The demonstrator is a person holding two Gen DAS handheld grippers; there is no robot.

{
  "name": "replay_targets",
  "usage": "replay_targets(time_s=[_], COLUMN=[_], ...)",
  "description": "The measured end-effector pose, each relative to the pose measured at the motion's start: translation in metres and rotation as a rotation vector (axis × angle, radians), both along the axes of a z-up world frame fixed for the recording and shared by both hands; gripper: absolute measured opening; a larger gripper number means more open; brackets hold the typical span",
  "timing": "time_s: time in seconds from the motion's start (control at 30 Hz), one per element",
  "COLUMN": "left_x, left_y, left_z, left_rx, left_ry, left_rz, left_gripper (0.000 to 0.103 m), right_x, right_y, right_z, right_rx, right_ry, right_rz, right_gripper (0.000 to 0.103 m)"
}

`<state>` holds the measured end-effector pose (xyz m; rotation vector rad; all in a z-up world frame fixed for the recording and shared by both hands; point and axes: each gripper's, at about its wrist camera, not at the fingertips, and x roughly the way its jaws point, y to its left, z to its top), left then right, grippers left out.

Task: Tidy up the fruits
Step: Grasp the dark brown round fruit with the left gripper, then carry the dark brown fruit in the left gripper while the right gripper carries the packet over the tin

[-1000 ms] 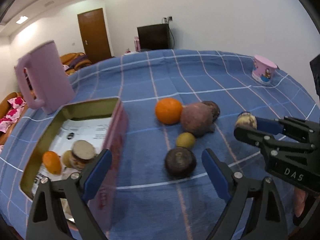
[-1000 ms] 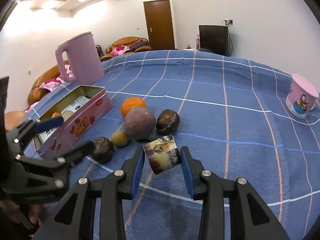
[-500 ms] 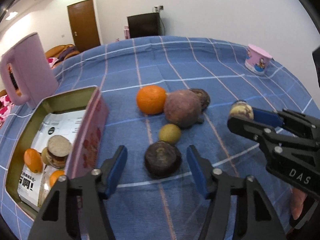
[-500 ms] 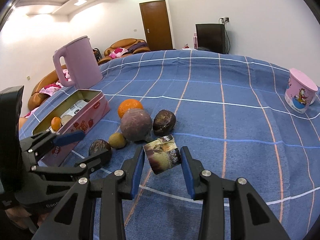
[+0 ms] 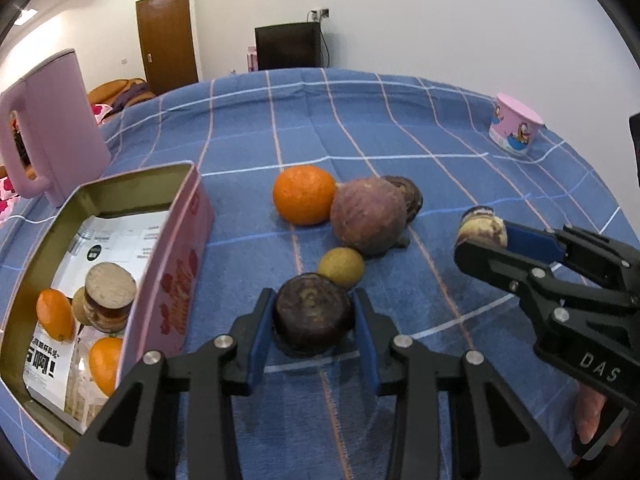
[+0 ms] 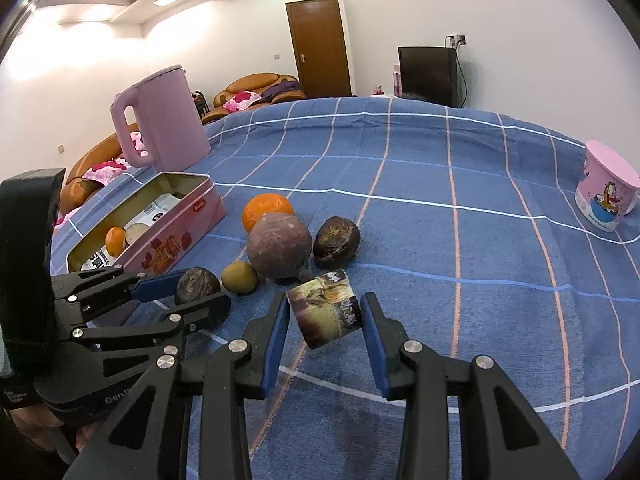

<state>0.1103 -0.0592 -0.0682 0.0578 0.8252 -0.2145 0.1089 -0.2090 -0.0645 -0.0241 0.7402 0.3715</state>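
Note:
My left gripper [image 5: 314, 316] is shut on a dark round fruit [image 5: 313, 317] on the blue cloth; it also shows in the right wrist view [image 6: 198, 284]. My right gripper [image 6: 325, 316] is shut on a brown and cream cut piece [image 6: 326, 313], held just above the cloth; the piece shows in the left wrist view [image 5: 482, 227]. An orange [image 5: 304, 195], a big purple fruit [image 5: 370, 220], a small green fruit [image 5: 341, 267] and a dark brown fruit [image 6: 336, 242] lie together ahead. The pink tin [image 5: 176, 276] at the left holds small oranges and a cut piece.
A pink kettle [image 5: 52, 128] stands beyond the tin at the left. A pink cartoon cup [image 5: 514, 130] stands far right. The blue checked cloth [image 5: 360, 128] stretches back toward a door and a black cabinet.
My left gripper moved forward and right from beside the tin to the dark round fruit and closed on it. My right gripper kept holding the cut piece in place.

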Motion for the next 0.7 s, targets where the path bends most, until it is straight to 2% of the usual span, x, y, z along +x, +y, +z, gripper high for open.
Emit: replay_targets(time_s=[0.2,0.37,0.7], left_x=[-0.006,-0.016,-0.025], left_y=[0.004,0.002,0.004], left_z=[0.007,0.013,0.019], left_rx=[-0.018,-0.003,0.005], left_ry=[-0.047,-0.11,-0.174], left_rz=[0.019,0.019,0.051], left_gripper=[0.04,0.04,0.04], right_x=[-0.007,-0.011,-0.016], right_y=[0.001,0.002,0.001], right_z=[0.004,0.007,0.012], right_rx=[0.001,0.01,0.02], right_ry=[-0.038,-0.063,-0.101], right_rz=[0.014,0.024,0.029], right_gripper=[0.039,0.039,0.039])
